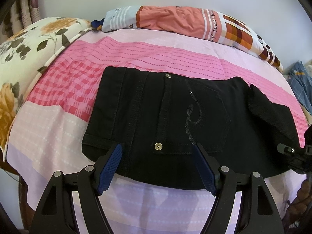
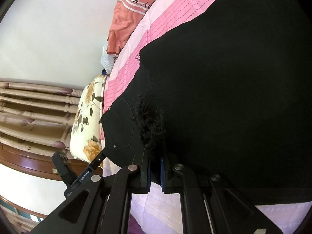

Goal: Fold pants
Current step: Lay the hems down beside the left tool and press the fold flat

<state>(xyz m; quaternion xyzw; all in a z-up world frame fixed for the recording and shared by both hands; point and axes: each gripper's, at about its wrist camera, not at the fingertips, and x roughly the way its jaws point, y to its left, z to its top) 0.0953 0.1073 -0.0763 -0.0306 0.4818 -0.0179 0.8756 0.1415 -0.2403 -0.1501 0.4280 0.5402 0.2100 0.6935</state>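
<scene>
The bed sheet (image 1: 175, 54), pink-striped, carries everything; on it the black pants (image 1: 159, 113) lie as a folded block whose long axis runs crosswise to the left gripper (image 1: 156, 167), stretching from just past its left finger out towards the right gripper (image 2: 155, 172). Seen from the left gripper, the block sits directly ahead and below, its near edge between the two blue pads (image 1: 110, 167), which stand wide apart and press on nothing, hovering tilted steeply down over the waistband end. The free, unfolded part lies off to that gripper's right, and there the right gripper is the nearer one: its jaws are nearly together, pinching the frayed hem (image 2: 151, 130) of a leg (image 2: 234, 97), which rises ahead of it as a lifted black flap. I judge the coming fold turns on carrying that hem leftward, along the long axis, over the pocket (image 1: 202, 115) with the sequin curl.
</scene>
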